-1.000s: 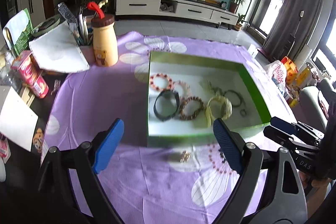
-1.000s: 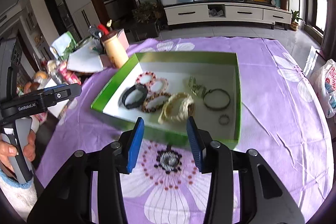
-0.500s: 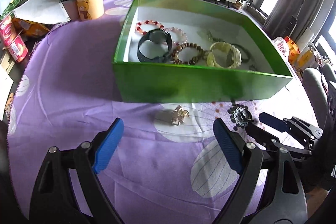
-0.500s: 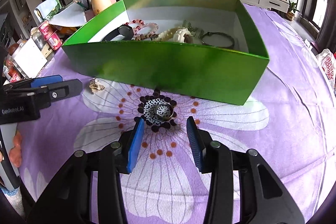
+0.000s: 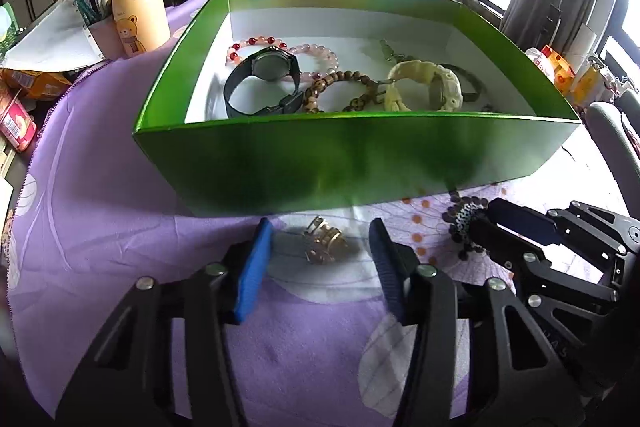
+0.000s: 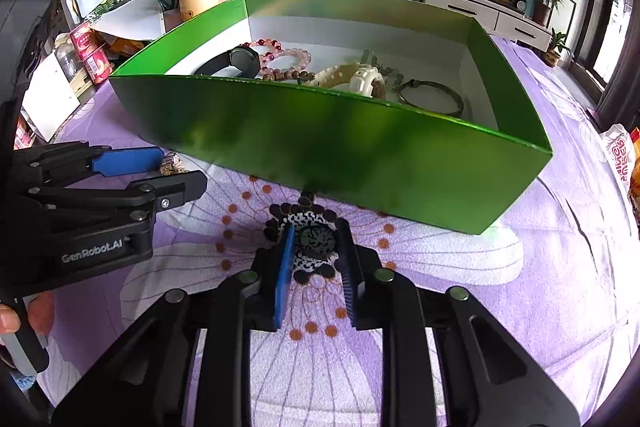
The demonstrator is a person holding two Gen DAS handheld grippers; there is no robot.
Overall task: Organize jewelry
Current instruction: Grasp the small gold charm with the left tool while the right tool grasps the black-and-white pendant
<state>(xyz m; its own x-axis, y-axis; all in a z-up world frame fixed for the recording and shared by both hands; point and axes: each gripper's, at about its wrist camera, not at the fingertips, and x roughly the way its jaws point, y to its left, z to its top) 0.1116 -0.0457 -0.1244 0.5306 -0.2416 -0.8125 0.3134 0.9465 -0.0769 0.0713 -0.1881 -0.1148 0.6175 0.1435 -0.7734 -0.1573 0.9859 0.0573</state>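
Dropped lower and narrowed: left gripper [image 5: 318, 251] parted around gold clip [image 5: 324, 245], right gripper [image 6: 314, 255] nearly clamped on black-white ring [image 6: 316, 241], both on cloth [image 5: 100, 211] beside box [image 5: 352, 163] front wall. Squeeze gently, lift straight, clear wall.

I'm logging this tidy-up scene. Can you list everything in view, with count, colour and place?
Box: 1, green outside, white inside, on the cloth.
Watches: 2, one black, one cream, in the box.
Bead bracelets: 3, red-pink, pale pink, brown, in the box.
Bangle: 1, dark metal, box's right side.
Gold clip: 1, on the cloth before the box.
Speckled ring: 1, black-white, on the cloth.
Bottle: 1, cream, left of the box.
Tablecloth: 1, purple, flowered.
Left gripper: open around the clip.
Right gripper: jaws straddle the ring.
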